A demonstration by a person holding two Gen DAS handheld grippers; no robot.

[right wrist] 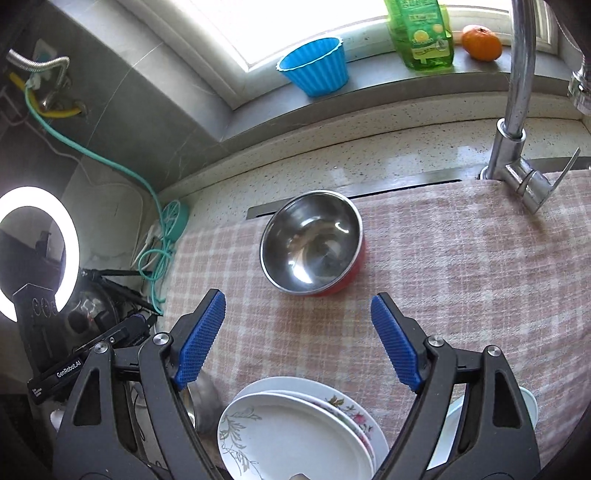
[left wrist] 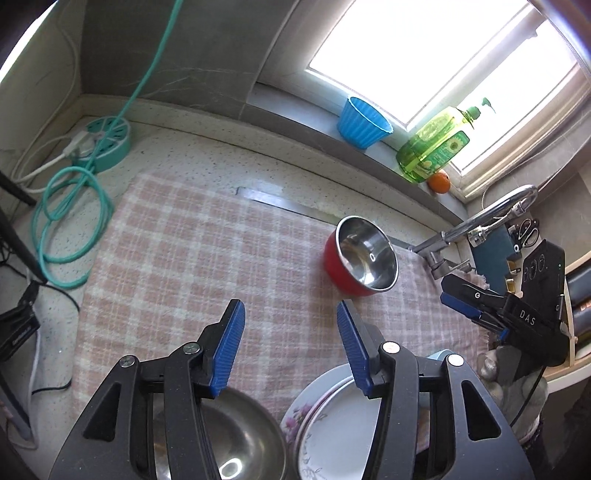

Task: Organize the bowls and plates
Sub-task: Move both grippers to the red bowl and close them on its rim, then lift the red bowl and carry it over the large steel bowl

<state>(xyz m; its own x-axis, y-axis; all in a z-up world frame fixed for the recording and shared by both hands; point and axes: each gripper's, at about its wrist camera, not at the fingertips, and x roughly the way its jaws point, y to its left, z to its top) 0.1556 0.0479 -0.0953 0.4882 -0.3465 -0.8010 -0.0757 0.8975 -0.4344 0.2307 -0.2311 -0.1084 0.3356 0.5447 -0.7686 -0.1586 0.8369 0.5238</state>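
Note:
A red bowl with a steel inside [left wrist: 360, 256] [right wrist: 314, 242] stands upright on the pink checked cloth [left wrist: 192, 251] [right wrist: 461, 258]. Near the front edge lie stacked white floral plates [left wrist: 332, 424] [right wrist: 295, 432] and a plain steel bowl [left wrist: 240, 432] [right wrist: 205, 402] to their left. My left gripper [left wrist: 291, 314] is open and empty above the cloth, over the steel bowl and plates. My right gripper [right wrist: 297, 306] is open and empty, just short of the red bowl; it also shows in the left wrist view [left wrist: 458, 299]. A pale blue dish [right wrist: 528, 406] peeks out at the right.
A faucet [right wrist: 517, 110] stands at the back right. On the sill are a blue ribbed cup [left wrist: 364, 122] [right wrist: 317, 66], a green soap bottle [left wrist: 436, 147] [right wrist: 421, 33] and an orange [left wrist: 439, 182] [right wrist: 482, 42]. A teal cable and reel [left wrist: 103, 144] lie left; a ring light [right wrist: 37, 254].

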